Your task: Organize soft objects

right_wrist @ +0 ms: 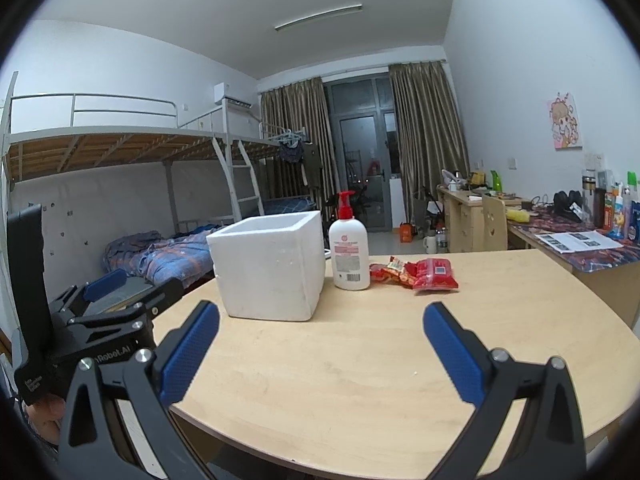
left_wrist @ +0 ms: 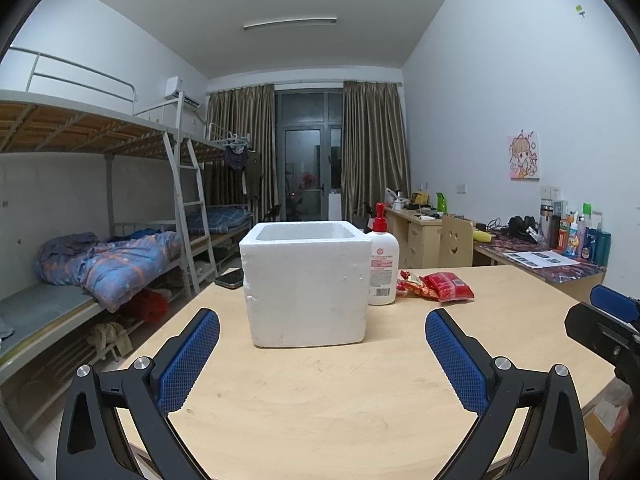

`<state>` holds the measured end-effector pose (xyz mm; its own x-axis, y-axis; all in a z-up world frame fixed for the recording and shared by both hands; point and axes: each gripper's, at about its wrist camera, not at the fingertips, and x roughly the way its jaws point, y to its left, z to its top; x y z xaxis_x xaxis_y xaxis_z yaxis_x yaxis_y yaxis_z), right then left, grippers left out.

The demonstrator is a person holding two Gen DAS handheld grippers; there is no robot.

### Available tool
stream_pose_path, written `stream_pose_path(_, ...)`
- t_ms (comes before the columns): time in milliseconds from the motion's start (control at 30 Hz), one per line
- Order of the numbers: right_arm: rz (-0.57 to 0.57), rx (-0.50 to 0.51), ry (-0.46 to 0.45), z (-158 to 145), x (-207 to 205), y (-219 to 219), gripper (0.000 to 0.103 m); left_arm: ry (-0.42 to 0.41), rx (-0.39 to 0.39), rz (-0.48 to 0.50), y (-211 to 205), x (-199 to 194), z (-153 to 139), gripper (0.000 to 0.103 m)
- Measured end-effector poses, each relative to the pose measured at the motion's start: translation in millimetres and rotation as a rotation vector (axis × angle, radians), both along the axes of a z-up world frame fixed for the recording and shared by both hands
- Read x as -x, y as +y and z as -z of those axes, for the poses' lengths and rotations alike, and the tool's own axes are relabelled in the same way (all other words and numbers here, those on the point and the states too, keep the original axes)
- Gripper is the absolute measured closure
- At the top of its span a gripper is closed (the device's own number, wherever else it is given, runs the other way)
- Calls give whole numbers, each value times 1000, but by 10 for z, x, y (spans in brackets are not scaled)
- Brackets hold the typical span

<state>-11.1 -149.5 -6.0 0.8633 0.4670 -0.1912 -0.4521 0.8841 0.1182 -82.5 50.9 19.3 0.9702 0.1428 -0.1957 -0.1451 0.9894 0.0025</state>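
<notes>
Two hand-held grippers, my left hand-held gripper (left_wrist: 322, 334) and right hand-held gripper (right_wrist: 321, 330), hover wide open and empty above the table (right_wrist: 360, 380); red snack packets (right_wrist: 416, 274) lie beside the lotion bottle (right_wrist: 349, 254) and foam box (right_wrist: 270, 266).

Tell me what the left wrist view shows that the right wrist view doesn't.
Left wrist only: a dark phone lying left of the foam box.

Right wrist only: the left tool seen from outside, open.

Both: the box, the lotion bottle beside it, the red snack packets on the table, and the right tool open and empty.
</notes>
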Motion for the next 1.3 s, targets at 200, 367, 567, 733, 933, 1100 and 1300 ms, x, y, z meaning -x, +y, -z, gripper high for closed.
stream_pose_path(200, -1, 8, 17, 30, -31, -3, 0, 2, -3, -3, -5, -3, 10, 0)
stream_pose_path(367, -5, 6, 20, 34, -32, -4, 0, 6, -5, -5, -5, 4, 22, 0)
stream_pose_path(567, -13, 17, 26, 49, -43, 29, 0, 9, -5, -3, 5, 10, 22, 0)
stream_pose_path(733, -14, 20, 23, 46, -38, 25, 0, 8, -11, -2, 27, 24, 22, 0)
stream_pose_path(933, -14, 7, 22, 42, -30, 2, 0, 9, -10, -7, 35, 28, 25, 0)
stream_pose_path(1100, -15, 13, 25, 44, -26, -3, 0, 9, -11, -6, 36, 20, 27, 0)
stream_pose_path(1300, -16, 17, 26, 42, -41, 11, 0, 10, -13, -8, 29, 16, 29, 0)
